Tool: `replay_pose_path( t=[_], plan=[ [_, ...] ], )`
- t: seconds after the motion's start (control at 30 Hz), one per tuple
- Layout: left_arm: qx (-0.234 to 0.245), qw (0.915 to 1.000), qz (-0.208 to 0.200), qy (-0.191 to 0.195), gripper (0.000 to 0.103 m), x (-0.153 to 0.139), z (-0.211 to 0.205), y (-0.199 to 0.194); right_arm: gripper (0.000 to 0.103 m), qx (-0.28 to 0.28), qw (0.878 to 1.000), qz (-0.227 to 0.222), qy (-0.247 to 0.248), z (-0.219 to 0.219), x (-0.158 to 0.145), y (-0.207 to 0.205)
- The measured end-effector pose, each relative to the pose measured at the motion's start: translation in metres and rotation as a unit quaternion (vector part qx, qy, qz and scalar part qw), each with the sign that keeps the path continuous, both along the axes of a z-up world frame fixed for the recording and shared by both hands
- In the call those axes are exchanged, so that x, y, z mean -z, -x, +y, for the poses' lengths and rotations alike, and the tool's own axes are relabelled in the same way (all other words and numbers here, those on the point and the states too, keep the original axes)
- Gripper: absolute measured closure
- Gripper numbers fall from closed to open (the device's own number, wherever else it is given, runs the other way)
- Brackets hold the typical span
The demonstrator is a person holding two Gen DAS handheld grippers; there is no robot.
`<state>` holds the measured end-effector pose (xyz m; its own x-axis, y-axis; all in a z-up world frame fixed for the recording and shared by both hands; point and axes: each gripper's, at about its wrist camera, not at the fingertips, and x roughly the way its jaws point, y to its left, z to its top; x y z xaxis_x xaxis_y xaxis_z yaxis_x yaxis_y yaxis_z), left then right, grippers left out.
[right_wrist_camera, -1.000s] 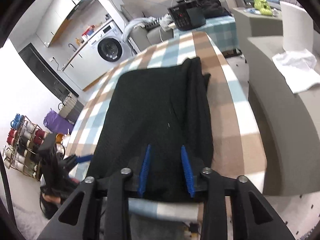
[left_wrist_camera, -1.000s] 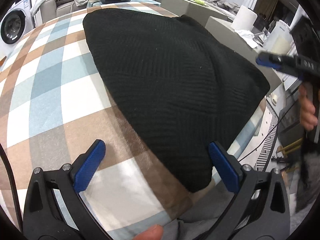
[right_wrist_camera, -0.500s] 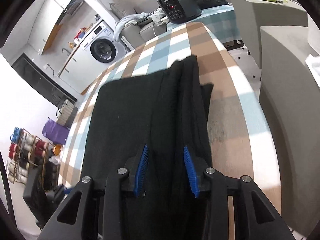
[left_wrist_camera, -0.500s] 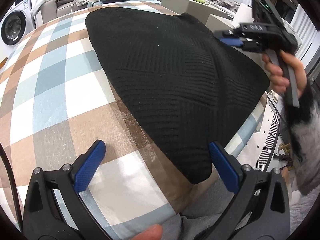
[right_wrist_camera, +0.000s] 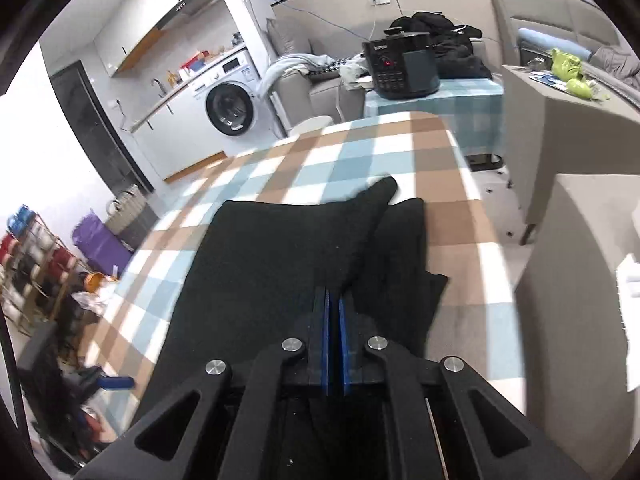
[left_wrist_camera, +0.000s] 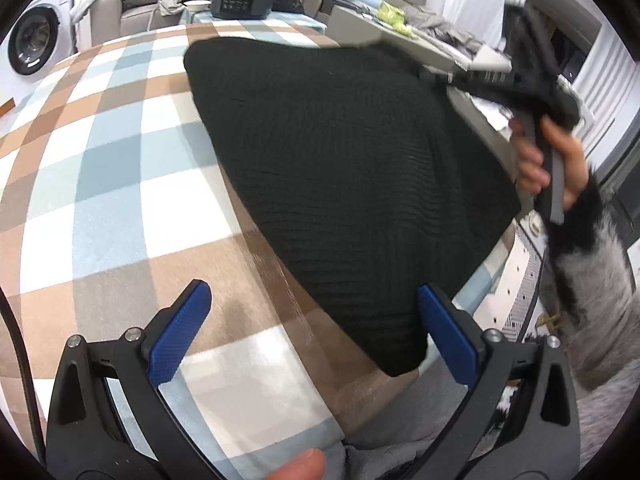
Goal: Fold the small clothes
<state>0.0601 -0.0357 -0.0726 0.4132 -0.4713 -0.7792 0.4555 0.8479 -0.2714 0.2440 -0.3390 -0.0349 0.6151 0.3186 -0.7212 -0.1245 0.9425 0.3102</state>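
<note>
The black knit garment (left_wrist_camera: pixel 352 168) lies spread flat on the checked table (left_wrist_camera: pixel 100 184), its ribbed cloth taking up the right half of the top and coming to a corner near me, just at the near edge. From my right wrist view the same garment (right_wrist_camera: pixel 272 280) shows a long raised fold running away toward the far end, with a second flap lying flat beside it on the right. My right gripper (right_wrist_camera: pixel 333 308) has just been closing, and its blue fingers (right_wrist_camera: pixel 325 332) are now pressed together with a ridge of the black cloth pinched between them at the base of that fold. In the left view I see that gripper (left_wrist_camera: pixel 460 78) reaching in over the garment's far right edge, my right hand (left_wrist_camera: pixel 548 160) wrapped round its grey handle, a furry grey sleeve (left_wrist_camera: pixel 592 280) behind it. My left gripper (left_wrist_camera: pixel 314 328) hangs over the near edge of the table with its fingers (left_wrist_camera: pixel 180 336) spread wide and empty; the garment's near corner sits just inside the right finger, though I cannot tell whether it touches. A black cooker (right_wrist_camera: pixel 400 68) stands on a smaller table beyond, and a washing machine (right_wrist_camera: pixel 232 108) is far left.
</note>
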Motion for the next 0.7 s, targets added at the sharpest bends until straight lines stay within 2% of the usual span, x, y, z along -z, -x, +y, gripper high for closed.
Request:
replay_pose_path(
  t=[0.07,0.1,0.17,0.23,0.33,0.43,0.53,0.57,0.6,0.63,0.7],
  plan=[
    [-0.005,0.9999,0.001,0.014,0.001,-0.001,0.004,-0.003,0.098,0.015,0.999,0.05,0.007,-0.002,0.022,-0.01],
    [-0.01,0.9997,0.004,0.024,0.001,-0.001,0.006,-0.007,0.097,0.021,0.998,0.057,0.002,-0.002,0.026,-0.008],
    [-0.022,0.9985,0.017,0.048,0.001,0.0,0.012,-0.014,0.089,0.012,0.998,0.05,-0.022,-0.005,0.023,0.002],
    [-0.041,0.9968,0.032,0.061,0.001,0.002,0.02,-0.02,0.076,0.004,0.997,0.051,-0.058,-0.011,0.019,0.021],
    [-0.057,0.9952,0.031,0.074,0.001,0.003,0.028,-0.024,0.071,-0.01,0.993,0.061,-0.102,-0.018,0.021,0.054],
    [-0.049,0.9957,0.028,0.074,0.001,0.001,0.025,-0.025,0.068,-0.024,0.993,0.062,-0.097,-0.013,0.025,0.089],
    [-0.034,0.9965,0.024,0.072,0.001,-0.001,0.017,-0.022,0.07,-0.022,0.996,0.044,-0.078,-0.003,0.029,0.107],
    [-0.03,0.9968,0.023,0.071,0.001,-0.001,0.014,-0.022,0.074,-0.016,0.997,0.032,-0.069,-0.001,0.028,0.11],
    [-0.027,0.9969,0.022,0.07,0.001,-0.002,0.011,-0.022,0.087,-0.016,0.998,0.014,-0.059,0.001,0.022,0.112],
    [-0.027,0.9971,0.02,0.069,0.001,-0.003,0.009,-0.021,0.093,-0.021,0.998,0.001,-0.057,0.003,0.016,0.114],
    [-0.029,0.9972,0.016,0.067,0.001,-0.005,0.008,-0.02,0.095,-0.032,0.998,-0.038,-0.041,0.009,-0.001,0.124]
  ],
)
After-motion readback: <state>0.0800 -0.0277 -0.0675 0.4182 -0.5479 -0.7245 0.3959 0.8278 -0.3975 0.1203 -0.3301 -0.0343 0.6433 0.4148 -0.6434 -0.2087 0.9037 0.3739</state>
